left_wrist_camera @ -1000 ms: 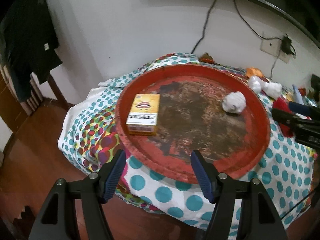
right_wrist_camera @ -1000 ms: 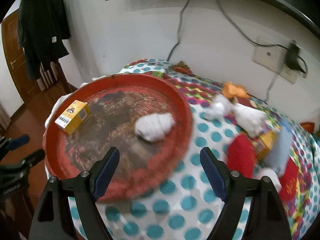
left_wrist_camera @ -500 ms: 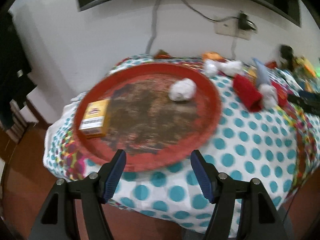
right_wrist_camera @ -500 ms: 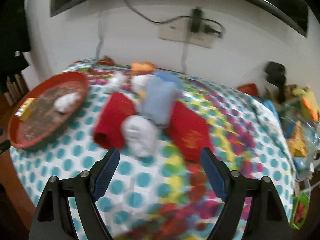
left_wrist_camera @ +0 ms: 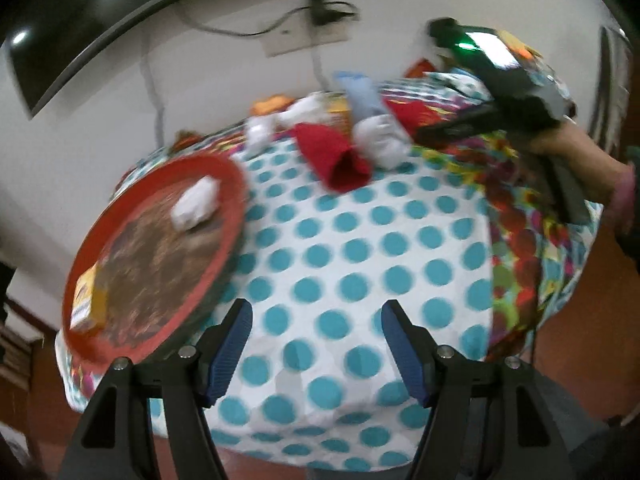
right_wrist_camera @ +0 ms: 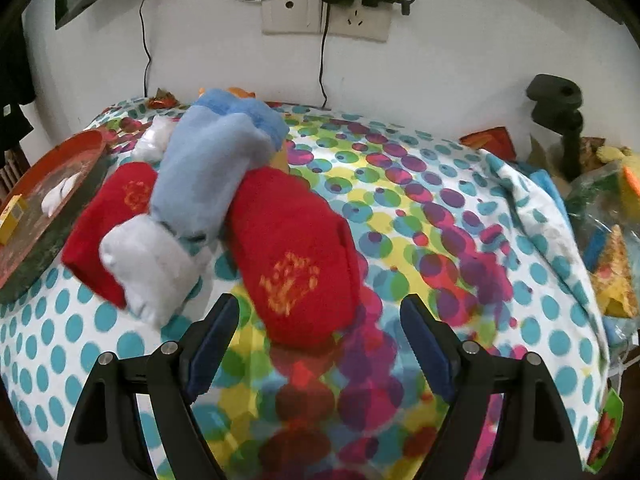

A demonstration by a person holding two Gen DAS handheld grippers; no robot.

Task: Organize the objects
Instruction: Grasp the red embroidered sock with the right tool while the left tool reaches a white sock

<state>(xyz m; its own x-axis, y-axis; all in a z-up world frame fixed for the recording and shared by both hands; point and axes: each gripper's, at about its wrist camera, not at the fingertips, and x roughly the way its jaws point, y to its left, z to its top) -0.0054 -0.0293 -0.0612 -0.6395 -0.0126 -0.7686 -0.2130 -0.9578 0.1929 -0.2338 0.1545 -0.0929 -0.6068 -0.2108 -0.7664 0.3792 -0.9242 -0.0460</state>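
**Both tongs wide and empty over the spotted counter**

On my far left, the round red tray (left_wrist_camera: pixel 236 184) sits at the edge of the counter (left_wrist_camera: pixel 360 248), which is draped in a polka-dot cloth. A yellow box (left_wrist_camera: pixel 89 300) lies near the tray's near rim and a crumpled white wad (left_wrist_camera: pixel 196 204) lies toward its far side. My left tongs (left_wrist_camera: pixel 316 344) hang above the teal-dotted cloth just right of the tray, jaws spread, nothing between them.

Further right the pile of rolled cloths lies well apart from the tray's contents: a red roll (right_wrist_camera: pixel 116 224) nearest the tray, a pale grey-white roll (right_wrist_camera: pixel 148 268) against its front, a light blue roll (right_wrist_camera: pixel 212 168) lying across the top, and a second red roll (right_wrist_camera: pixel 296 256) with gold embroidery on the right. My right tongs (right_wrist_camera: pixel 320 340) hover right at the near end of that second red roll, jaws wide apart, not touching it as far as I can see.

At the far right, clutter sits by the wall, too jumbled to name
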